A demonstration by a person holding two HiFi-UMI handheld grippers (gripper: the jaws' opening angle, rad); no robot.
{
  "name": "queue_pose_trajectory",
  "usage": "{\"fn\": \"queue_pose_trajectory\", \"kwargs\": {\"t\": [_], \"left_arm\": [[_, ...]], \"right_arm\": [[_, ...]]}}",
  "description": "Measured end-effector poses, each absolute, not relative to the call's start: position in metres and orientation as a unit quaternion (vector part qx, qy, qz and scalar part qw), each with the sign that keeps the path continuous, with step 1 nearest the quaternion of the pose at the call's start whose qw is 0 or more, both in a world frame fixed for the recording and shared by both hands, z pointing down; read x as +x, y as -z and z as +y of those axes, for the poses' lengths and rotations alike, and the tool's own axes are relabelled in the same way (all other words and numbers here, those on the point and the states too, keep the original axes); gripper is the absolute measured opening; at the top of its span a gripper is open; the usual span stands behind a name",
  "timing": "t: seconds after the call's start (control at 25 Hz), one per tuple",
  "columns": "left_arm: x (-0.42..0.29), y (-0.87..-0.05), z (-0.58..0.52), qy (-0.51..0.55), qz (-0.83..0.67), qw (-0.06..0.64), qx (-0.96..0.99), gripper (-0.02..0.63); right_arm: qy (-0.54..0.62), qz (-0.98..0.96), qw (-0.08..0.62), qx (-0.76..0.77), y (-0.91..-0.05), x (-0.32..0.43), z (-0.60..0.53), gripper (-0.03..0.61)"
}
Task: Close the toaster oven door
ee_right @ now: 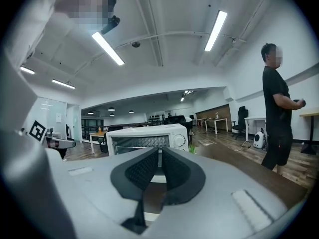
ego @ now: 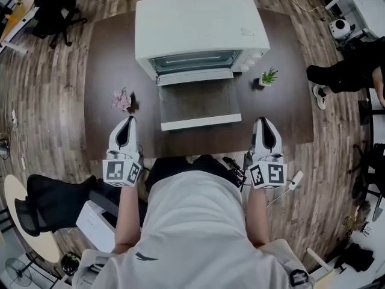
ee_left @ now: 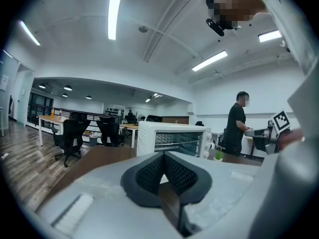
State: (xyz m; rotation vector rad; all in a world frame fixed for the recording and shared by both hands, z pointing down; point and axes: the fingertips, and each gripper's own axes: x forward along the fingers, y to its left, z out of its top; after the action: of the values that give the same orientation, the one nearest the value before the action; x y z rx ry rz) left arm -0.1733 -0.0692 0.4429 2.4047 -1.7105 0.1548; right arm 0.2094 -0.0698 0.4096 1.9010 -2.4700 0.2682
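Observation:
A white toaster oven (ego: 201, 29) stands at the back of the dark brown table (ego: 108, 53). Its glass door (ego: 200, 104) hangs open, lying flat toward me. My left gripper (ego: 125, 120) hovers at the table's near edge, left of the door, its pads touching and empty. My right gripper (ego: 265, 120) hovers at the near edge, right of the door, with a narrow slit between its pads and nothing in it. The left gripper (ee_left: 163, 156) points at the oven (ee_left: 172, 139) from the left. The right gripper (ee_right: 159, 153) faces the oven (ee_right: 147, 137) too.
A small potted plant (ego: 269, 77) sits right of the oven and a pink flower (ego: 122, 99) left of the door. A person in black (ego: 343, 74) stands beyond the table's right end. Office chairs (ego: 54, 5) stand at the far left.

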Motion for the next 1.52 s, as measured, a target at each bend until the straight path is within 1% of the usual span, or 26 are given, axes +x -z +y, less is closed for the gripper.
{"fn": "queue_pose_trajectory", "kwargs": {"t": [0.44,0.56,0.6,0.68,0.8,0.96,1.12,1.4,1.44,1.52], "left_arm": [[-0.175,-0.446,-0.087,-0.055,-0.558,0.098,0.822,0.002],[-0.178,-0.447,-0.086,-0.054,-0.558,0.098,0.822,0.002],[-0.178,-0.447,-0.086,-0.054,-0.557,0.098,0.823,0.002],[-0.180,-0.446,-0.085,-0.053,-0.557,0.096,0.823,0.002],[-0.184,-0.446,-0.082,-0.055,-0.559,0.097,0.821,0.002],[-0.184,-0.451,-0.078,-0.060,-0.558,0.098,0.822,0.002],[-0.184,-0.453,-0.077,-0.064,-0.559,0.097,0.821,0.002],[-0.185,-0.453,-0.078,-0.067,-0.561,0.101,0.819,0.002],[-0.185,-0.454,-0.079,-0.068,-0.560,0.102,0.819,0.002],[-0.183,-0.454,-0.080,-0.068,-0.557,0.103,0.821,0.002]], "right_arm": [[-0.101,-0.766,0.015,0.635,-0.423,0.218,-0.077,0.025],[-0.128,-0.769,0.017,0.626,-0.435,0.214,-0.075,0.049],[-0.140,-0.770,0.021,0.623,-0.442,0.213,-0.075,0.075],[-0.160,-0.770,0.051,0.615,-0.467,0.212,-0.075,0.116],[-0.193,-0.769,0.127,0.596,-0.530,0.207,-0.069,0.167],[-0.246,-0.758,0.198,0.570,-0.609,0.202,-0.057,0.172],[-0.275,-0.750,0.246,0.549,-0.656,0.194,-0.058,0.181],[-0.263,-0.754,0.246,0.549,-0.668,0.190,-0.074,0.163],[-0.259,-0.759,0.240,0.546,-0.666,0.188,-0.074,0.140],[-0.250,-0.768,0.229,0.544,-0.663,0.185,-0.075,0.074]]}}
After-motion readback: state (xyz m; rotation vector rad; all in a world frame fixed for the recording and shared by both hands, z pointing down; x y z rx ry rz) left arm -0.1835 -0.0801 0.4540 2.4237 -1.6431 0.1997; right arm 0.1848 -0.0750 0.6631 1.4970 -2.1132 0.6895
